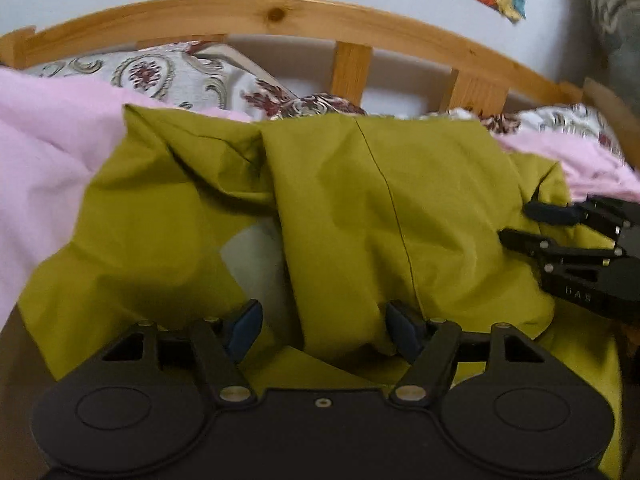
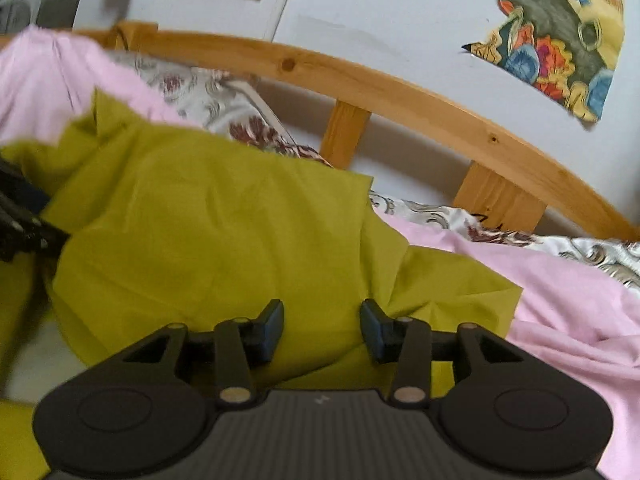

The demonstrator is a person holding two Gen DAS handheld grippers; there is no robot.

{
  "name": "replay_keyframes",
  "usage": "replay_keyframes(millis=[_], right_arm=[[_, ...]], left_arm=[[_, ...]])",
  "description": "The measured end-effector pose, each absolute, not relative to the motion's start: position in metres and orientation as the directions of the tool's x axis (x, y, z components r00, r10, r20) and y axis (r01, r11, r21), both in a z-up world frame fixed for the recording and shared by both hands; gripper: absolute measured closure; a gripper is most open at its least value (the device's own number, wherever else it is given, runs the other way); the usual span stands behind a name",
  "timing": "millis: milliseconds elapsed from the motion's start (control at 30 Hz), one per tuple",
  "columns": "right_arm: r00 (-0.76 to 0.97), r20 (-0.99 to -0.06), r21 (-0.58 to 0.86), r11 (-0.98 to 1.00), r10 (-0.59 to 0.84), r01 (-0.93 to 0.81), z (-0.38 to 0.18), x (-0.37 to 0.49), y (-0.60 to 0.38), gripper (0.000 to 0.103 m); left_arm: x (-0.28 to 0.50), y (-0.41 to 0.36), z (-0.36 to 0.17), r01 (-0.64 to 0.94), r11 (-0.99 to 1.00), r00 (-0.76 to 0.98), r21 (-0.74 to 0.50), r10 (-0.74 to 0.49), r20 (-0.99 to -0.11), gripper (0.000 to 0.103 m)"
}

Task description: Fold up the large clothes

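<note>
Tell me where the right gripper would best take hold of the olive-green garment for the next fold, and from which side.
Probably the free corner of the olive-green garment, lying flat on the pink sheet to the right of the open right gripper. Come low from the near right: two edges meet there in what looks like a thin layer, while the bunched middle would offer several layers.

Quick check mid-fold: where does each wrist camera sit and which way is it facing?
Left wrist: behind the open left gripper, facing the olive-green garment and wooden bed rail; right gripper at right edge.
Right wrist: behind the open right gripper, same outlook.
Shared: garment, pink sheet, rail.
</note>
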State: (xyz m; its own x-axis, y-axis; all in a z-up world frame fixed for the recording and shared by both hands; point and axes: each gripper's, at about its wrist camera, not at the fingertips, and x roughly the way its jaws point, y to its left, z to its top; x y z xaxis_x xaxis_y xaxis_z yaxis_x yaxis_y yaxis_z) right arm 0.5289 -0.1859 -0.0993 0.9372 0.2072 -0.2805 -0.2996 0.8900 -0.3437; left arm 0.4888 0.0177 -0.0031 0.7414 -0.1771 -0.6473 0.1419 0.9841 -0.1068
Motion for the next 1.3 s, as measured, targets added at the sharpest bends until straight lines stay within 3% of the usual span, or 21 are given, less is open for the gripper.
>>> replay_keyframes(millis=[100, 233, 300, 367, 433, 533, 633, 733, 900, 967, 1133, 1300], right_arm=[[0.942, -0.278, -0.281, 0.921, 0.19, -0.269, -0.103, 0.532, -0.195, 0.056], [0.936, -0.267, -0.154, 0.949, 0.228, -0.275, -0.098, 0.526, -0.218, 0.051], [0.948, -0.216, -0.142, 0.953, 0.233, -0.266, -0.09, 0.519, -0.222, 0.045], [0.963, -0.151, -0.184, 0.95, 0.225, -0.251, -0.082, 0.515, -0.216, 0.03], [0.968, -0.128, -0.233, 0.942, 0.216, -0.242, -0.077, 0.524, -0.205, 0.028], [0.98, -0.123, -0.246, 0.951, 0.159, -0.185, -0.073, 0.546, -0.191, 0.028], [0.975, -0.198, -0.217, 0.965, 0.104, -0.147, -0.075, 0.576, -0.19, 0.025], [0.966, -0.236, -0.22, 0.962, 0.106, -0.16, -0.086, 0.587, -0.193, 0.024], [0.966, -0.206, -0.176, 0.965, 0.158, -0.195, -0.081, 0.551, -0.208, 0.023], [0.961, -0.201, -0.198, 0.953, 0.189, -0.229, -0.081, 0.528, -0.211, 0.017], [0.946, -0.276, -0.292, 0.922, 0.172, -0.253, -0.105, 0.513, -0.204, 0.015], [0.938, -0.285, -0.187, 0.949, 0.196, -0.255, -0.105, 0.514, -0.214, 0.014]], left_arm=[[0.491, 0.015, -0.006, 0.152, 0.985, 0.738, -0.086, -0.171, -0.653, 0.031], [0.49, 0.035, 0.006, 0.104, 0.97, 0.736, -0.222, -0.225, -0.639, 0.031], [0.479, 0.042, 0.016, 0.072, 0.966, 0.799, -0.248, -0.205, -0.566, 0.029], [0.47, 0.041, 0.024, 0.049, 0.978, 0.861, -0.201, -0.144, -0.488, 0.02], [0.476, 0.034, 0.028, 0.006, 0.991, 0.883, -0.135, -0.068, -0.463, 0.015], [0.503, 0.019, 0.023, -0.022, 0.999, 0.851, -0.033, 0.001, -0.525, 0.017], [0.52, 0.013, 0.009, -0.035, 0.999, 0.814, 0.031, 0.046, -0.579, 0.017], [0.526, 0.02, -0.001, -0.036, 0.999, 0.808, 0.004, 0.032, -0.588, 0.014], [0.51, 0.037, 0.011, -0.032, 0.995, 0.824, -0.093, -0.026, -0.565, 0.014], [0.497, 0.04, 0.017, 0.01, 0.993, 0.839, -0.117, -0.072, -0.539, 0.01], [0.496, 0.024, -0.003, 0.048, 0.998, 0.805, 0.048, -0.011, -0.593, 0.006], [0.495, 0.036, 0.005, 0.017, 0.999, 0.808, -0.04, -0.037, -0.588, 0.007]])
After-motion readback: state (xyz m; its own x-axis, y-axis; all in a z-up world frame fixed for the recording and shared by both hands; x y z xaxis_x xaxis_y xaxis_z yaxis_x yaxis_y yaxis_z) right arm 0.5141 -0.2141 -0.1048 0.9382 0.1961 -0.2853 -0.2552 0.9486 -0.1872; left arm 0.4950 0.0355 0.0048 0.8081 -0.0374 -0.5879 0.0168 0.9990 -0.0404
